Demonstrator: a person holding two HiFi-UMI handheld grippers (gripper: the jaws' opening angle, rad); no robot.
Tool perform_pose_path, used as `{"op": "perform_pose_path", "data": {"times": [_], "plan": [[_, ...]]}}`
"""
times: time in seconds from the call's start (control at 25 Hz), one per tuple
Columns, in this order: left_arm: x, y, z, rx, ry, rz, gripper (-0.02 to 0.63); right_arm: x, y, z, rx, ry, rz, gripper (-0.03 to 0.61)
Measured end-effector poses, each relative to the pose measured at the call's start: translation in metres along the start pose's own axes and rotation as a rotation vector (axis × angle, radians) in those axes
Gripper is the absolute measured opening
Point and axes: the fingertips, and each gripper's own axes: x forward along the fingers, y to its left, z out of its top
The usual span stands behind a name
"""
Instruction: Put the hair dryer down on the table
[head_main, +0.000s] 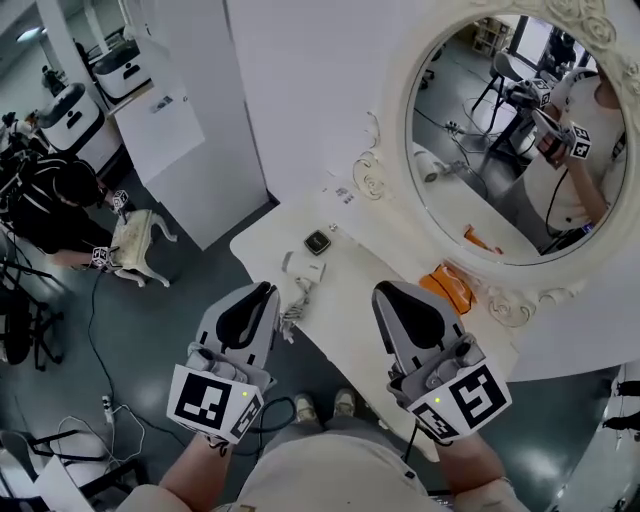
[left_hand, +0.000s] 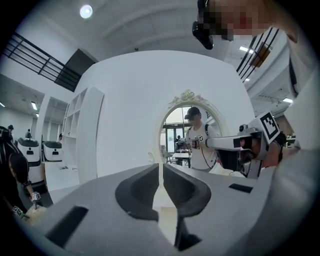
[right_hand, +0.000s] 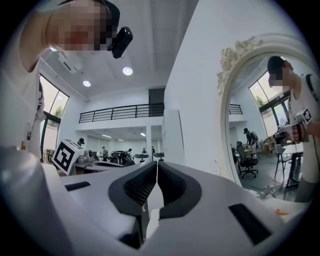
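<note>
The white hair dryer (head_main: 303, 268) lies on the white table (head_main: 352, 318) near its left edge. Its coiled cord (head_main: 290, 316) trails toward the table's near edge. Both grippers are raised in front of the person, above and short of the table, apart from the dryer. My left gripper (head_main: 267, 291) (left_hand: 161, 169) has its jaws together with nothing between them. So does my right gripper (head_main: 384, 293) (right_hand: 157, 166), also shut and holding nothing. Neither gripper view shows the dryer.
A small dark square object (head_main: 317, 242) sits behind the dryer, and an orange item (head_main: 446, 286) lies to the right by the ornate oval mirror (head_main: 512, 130). A white wall panel (head_main: 250, 110) stands at the left. A person (head_main: 55, 205) crouches on the floor at far left.
</note>
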Motion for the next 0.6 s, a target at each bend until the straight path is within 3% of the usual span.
{"op": "perform_pose_path", "data": {"times": [0.28,0.6], "plan": [[-0.024,-0.007,0.022,0.027,-0.028,-0.021,0.017,-0.016,0.025,0.013,0.024,-0.005,0.051,0.021],[-0.040,-0.019,0.002,0.017,-0.008,-0.063,0.014,-0.020,0.043,-0.020,0.063,0.064,0.072,0.021]]}}
